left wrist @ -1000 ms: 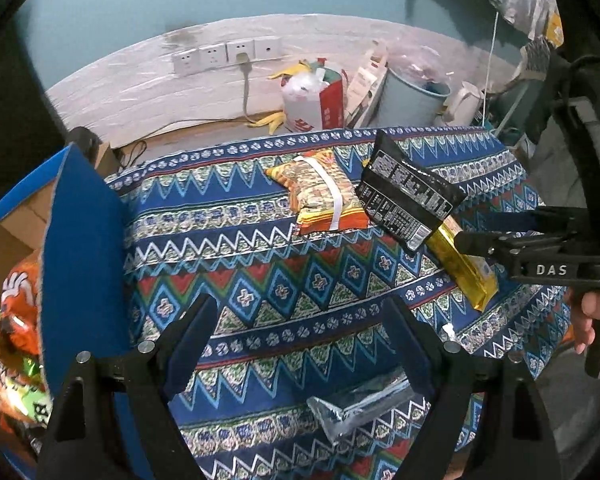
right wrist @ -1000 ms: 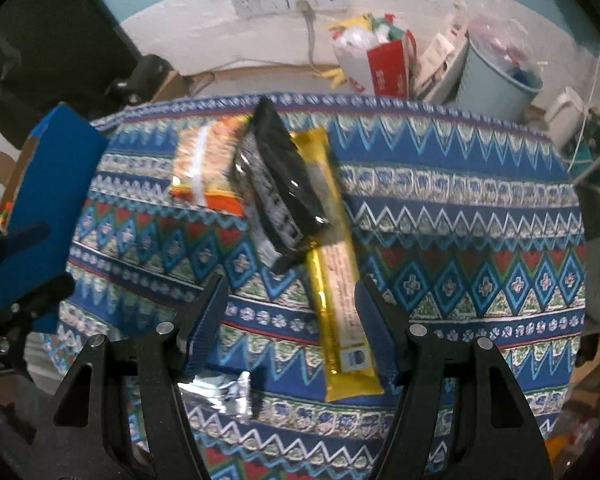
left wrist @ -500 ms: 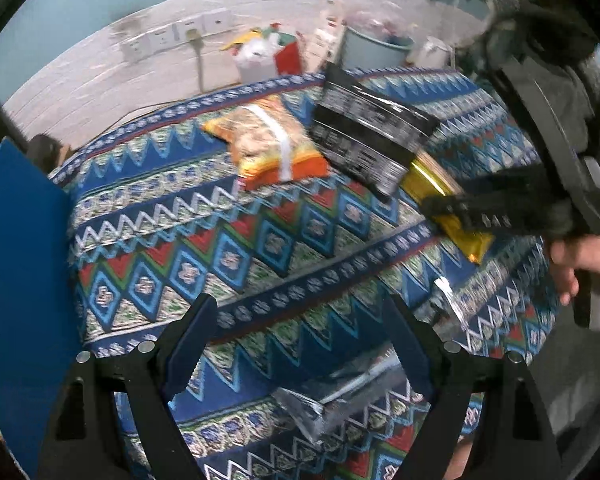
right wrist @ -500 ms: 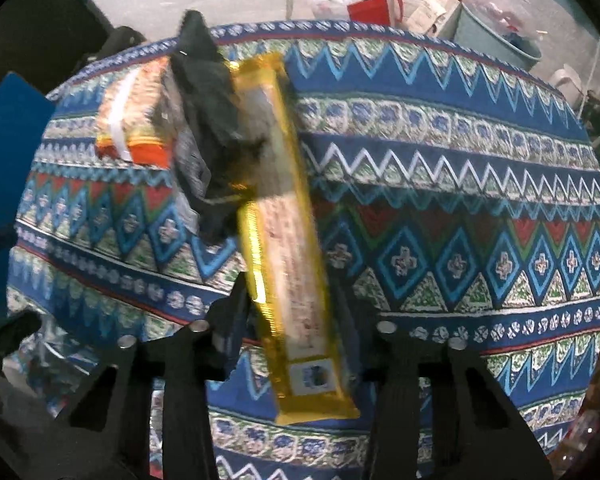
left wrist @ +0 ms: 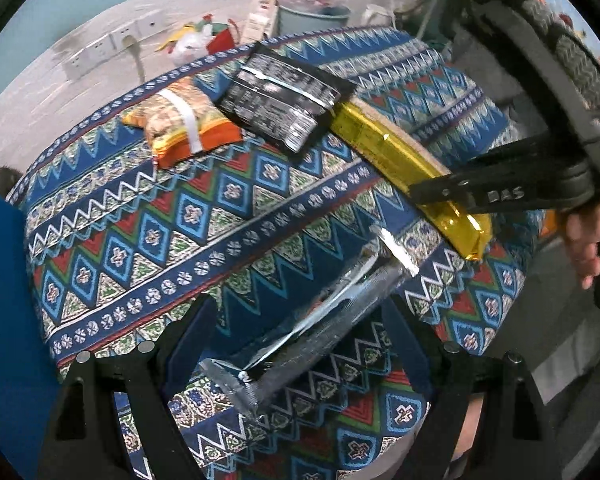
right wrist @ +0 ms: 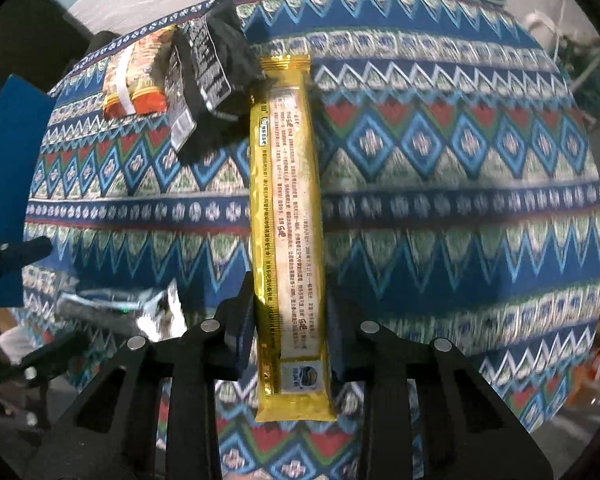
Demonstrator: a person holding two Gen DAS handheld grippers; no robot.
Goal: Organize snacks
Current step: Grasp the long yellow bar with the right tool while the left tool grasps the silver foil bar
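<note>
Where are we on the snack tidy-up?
Early to midway. Done: nothing confirmed; the blue box shows only its outer wall. In hand: right gripper shut on the long yellow packet; left gripper open around the silver packet. Left: the orange bag and black packet on the tablecloth.

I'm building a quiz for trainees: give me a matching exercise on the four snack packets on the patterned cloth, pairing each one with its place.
1 gold packet
2 silver packet
3 black packet
4 orange packet

A between the open left gripper jaws
B clamped in the right gripper
C farthest toward the blue box
D overlapping the gold packet's far end

1-B, 2-A, 3-D, 4-C
</note>
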